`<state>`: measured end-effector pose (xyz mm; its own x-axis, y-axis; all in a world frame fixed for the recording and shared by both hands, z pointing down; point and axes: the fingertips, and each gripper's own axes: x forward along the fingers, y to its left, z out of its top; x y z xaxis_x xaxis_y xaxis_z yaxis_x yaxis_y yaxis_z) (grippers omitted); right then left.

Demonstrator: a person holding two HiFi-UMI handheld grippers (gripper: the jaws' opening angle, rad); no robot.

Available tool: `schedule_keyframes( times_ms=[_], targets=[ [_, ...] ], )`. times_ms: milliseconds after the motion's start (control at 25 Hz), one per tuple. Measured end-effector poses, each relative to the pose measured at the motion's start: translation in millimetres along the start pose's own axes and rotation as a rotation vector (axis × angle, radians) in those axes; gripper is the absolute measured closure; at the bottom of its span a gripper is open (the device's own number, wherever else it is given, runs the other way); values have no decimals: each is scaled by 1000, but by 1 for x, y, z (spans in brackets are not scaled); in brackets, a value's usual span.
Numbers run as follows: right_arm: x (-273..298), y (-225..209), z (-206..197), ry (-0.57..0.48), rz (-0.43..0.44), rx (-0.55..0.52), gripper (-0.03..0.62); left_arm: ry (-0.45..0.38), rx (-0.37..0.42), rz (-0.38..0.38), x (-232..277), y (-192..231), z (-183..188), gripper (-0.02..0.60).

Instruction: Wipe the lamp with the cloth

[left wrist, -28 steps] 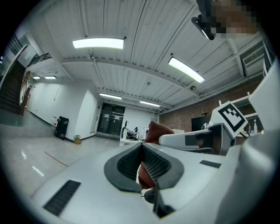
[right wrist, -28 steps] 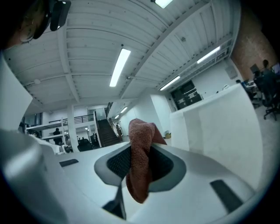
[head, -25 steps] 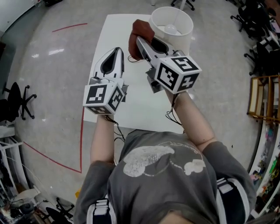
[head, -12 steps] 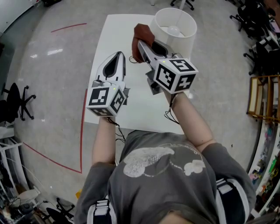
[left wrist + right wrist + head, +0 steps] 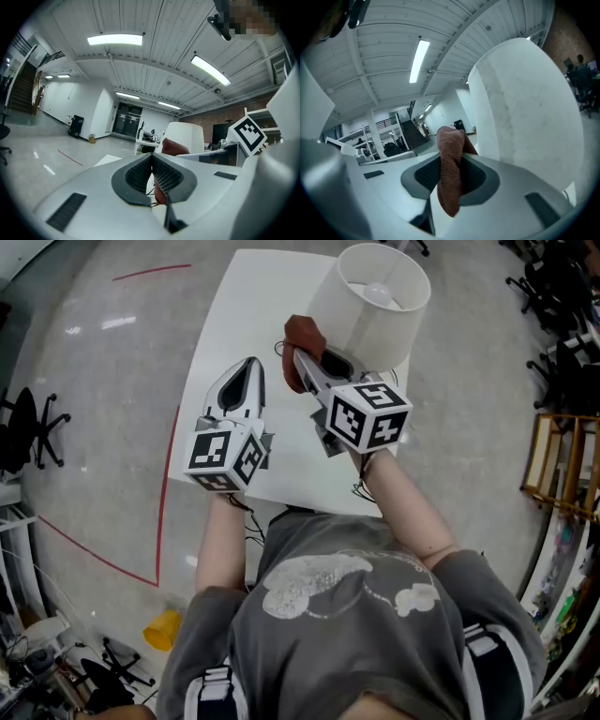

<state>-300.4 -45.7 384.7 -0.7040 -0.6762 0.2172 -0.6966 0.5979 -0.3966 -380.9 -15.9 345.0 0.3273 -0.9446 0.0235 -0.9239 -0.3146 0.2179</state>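
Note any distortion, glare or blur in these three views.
Head view: fisheye warps the floor outward, small glare spots on it, no blur. Left gripper view: dark circular vignette, ceiling lights blown out. Right gripper view: same vignette; cloth sharp, lampshade evenly lit.

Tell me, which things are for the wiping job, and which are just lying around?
For the job:
white drum-shaded lamp
reddish-brown terry cloth, pinched in the right gripper
white rectangular table

Just around:
left gripper, shut and empty
black office chair
yellow object on the floor
wooden shelf rack
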Motion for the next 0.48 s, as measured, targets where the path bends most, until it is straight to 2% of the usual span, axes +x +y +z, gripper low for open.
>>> schedule_keyframes(
  times_ms=[240,480],
  targets=[
    [-30,-9,-12,58,103,-21,502,-8,-5,103,-7,-37,-18,574],
    [-49,-6,-25,114,259,-45,502,-25,5,255,-29,-58,-29,574]
  ],
)
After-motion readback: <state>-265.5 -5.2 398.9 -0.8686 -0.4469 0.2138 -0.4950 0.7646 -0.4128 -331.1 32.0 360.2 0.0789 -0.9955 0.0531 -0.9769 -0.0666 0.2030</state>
